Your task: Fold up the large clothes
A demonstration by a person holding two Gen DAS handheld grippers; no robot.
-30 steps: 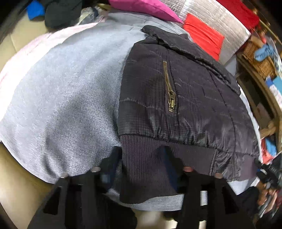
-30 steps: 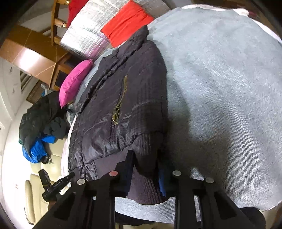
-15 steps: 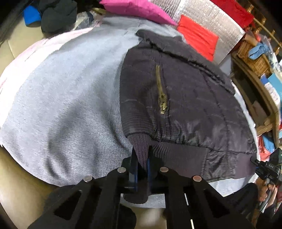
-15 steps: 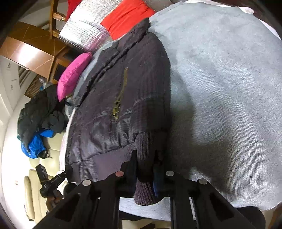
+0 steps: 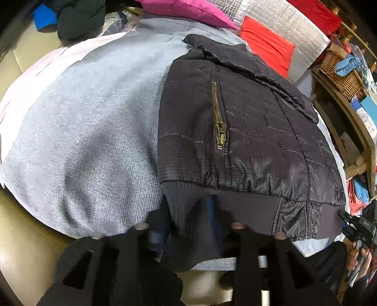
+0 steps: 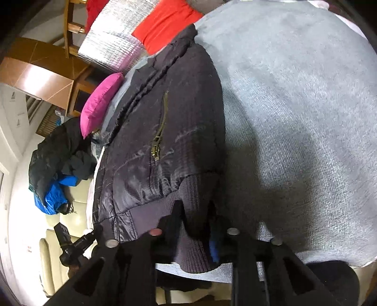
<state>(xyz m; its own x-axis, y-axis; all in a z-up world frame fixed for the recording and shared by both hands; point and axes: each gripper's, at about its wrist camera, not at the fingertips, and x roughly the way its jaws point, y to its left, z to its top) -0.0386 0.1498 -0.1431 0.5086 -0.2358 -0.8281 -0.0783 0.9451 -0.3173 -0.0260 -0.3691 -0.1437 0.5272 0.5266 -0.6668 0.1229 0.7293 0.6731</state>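
A black quilted jacket [image 5: 247, 131] with a brass pocket zipper lies folded on a grey knit cloth [image 5: 82, 117]. Its ribbed hem [image 5: 188, 202] faces me. My left gripper [image 5: 193, 219] straddles the hem's corner. Its jaws are opening, and the rib lies loose between the fingers. In the right wrist view the jacket [image 6: 169, 117] lies left of the bare grey cloth [image 6: 294, 106]. My right gripper [image 6: 193, 226] also straddles the ribbed hem [image 6: 193, 188], jaws opening, pads off the fabric.
A pink pillow [image 5: 188, 9], a red cushion [image 5: 266, 42] and a silver quilted cover [image 5: 278, 16] lie behind the jacket. A wicker basket [image 5: 341, 73] sits on wooden shelves at the right. Dark and blue clothes [image 6: 51, 169] are piled on a cream sofa. A hand holds a black device [image 5: 358, 226].
Half a second ago both grippers were pinched shut on the ribbed hem, bunching it up. Both have since spread apart, and the hem lies flatter between the fingers.
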